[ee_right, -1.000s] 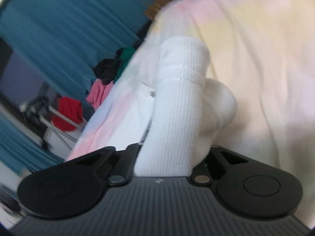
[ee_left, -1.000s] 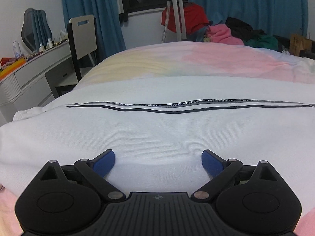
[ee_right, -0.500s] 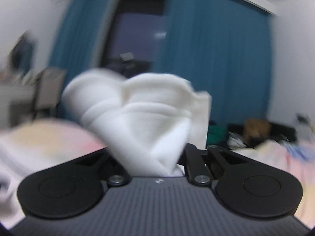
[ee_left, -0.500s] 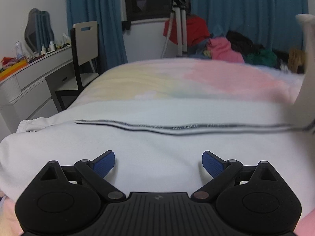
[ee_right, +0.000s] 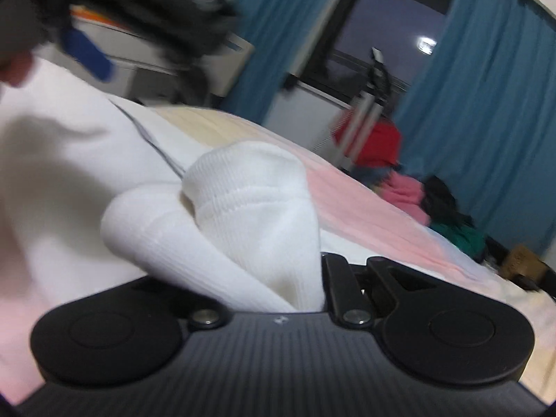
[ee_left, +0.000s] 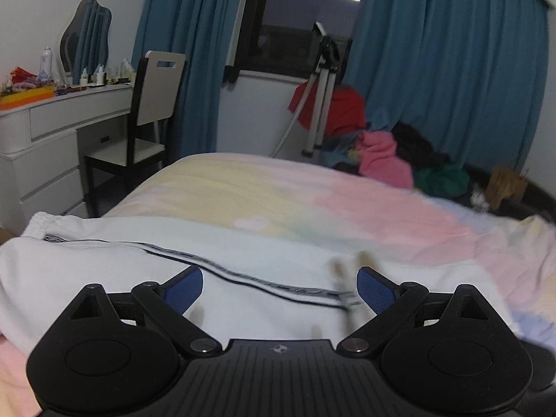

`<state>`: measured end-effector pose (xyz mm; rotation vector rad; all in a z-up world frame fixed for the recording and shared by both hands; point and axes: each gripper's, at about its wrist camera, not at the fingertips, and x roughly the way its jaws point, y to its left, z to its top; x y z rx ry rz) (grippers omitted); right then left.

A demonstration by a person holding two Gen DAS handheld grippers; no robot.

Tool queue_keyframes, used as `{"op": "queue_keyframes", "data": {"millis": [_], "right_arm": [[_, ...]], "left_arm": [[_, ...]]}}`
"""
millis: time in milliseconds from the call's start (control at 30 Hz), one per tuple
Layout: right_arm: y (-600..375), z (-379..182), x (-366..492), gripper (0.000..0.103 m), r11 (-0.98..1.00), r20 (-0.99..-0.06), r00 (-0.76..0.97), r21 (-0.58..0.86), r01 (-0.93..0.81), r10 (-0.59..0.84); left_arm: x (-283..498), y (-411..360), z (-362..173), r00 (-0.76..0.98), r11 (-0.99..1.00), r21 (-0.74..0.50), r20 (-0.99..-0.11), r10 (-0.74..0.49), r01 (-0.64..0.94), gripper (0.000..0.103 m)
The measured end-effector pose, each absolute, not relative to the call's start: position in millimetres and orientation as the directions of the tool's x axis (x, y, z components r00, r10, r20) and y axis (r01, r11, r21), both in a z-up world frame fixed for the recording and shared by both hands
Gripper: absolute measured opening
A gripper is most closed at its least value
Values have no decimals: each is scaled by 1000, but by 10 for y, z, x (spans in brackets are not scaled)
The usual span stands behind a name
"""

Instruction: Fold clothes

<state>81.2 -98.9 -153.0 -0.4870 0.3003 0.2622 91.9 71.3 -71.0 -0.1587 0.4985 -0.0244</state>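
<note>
White trousers (ee_left: 146,278) with a dark side stripe (ee_left: 243,274) lie spread across the near end of the bed (ee_left: 278,201), waistband toward the left in the left wrist view. Their ribbed cuff end (ee_right: 243,215) is bunched up and pinched in the right hand-held gripper (ee_right: 312,278), whose jaws are nearly closed on the fabric. The left hand-held gripper (ee_left: 279,286) hovers over the garment with its blue pads (ee_left: 184,286) wide apart and nothing between them.

The step looks like carrying the leg end over toward the waistband for a lengthwise fold. To do it well, the cuff should be laid square on the waistband, stripe on stripe, while the free gripper pins the fold line flat so the cloth does not drag.

How much fabric the right jaws hold is hidden by the bunched cuff. The left gripper in the right wrist view is motion-blurred, and the trousers' near edge is cut off behind both bodies.
</note>
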Motion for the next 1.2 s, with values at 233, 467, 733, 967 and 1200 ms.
{"op": "queue_keyframes", "data": {"millis": [233, 467, 733, 967, 1200], "right_arm": [[-970, -1492, 861, 27, 866, -448, 867, -320, -384, 219], [-1388, -1005, 425, 76, 878, -531, 740, 16, -478, 413], [-2083, -765, 510, 76, 971, -437, 869, 159, -180, 233], [-2332, -1099, 869, 76, 985, -555, 826, 171, 0, 97], [-2319, -1314, 912, 80, 987, -618, 781, 158, 15, 87]], "left_arm": [[868, 580, -751, 871, 982, -170, -467, -153, 82, 96], [727, 433, -773, 879, 982, -134, -442, -178, 132, 96], [618, 228, -1035, 872, 989, -47, -467, -147, 141, 97], [748, 170, -1447, 813, 993, 27, -577, -81, 119, 98], [652, 302, -1282, 813, 992, 5, -575, -98, 123, 97]]}}
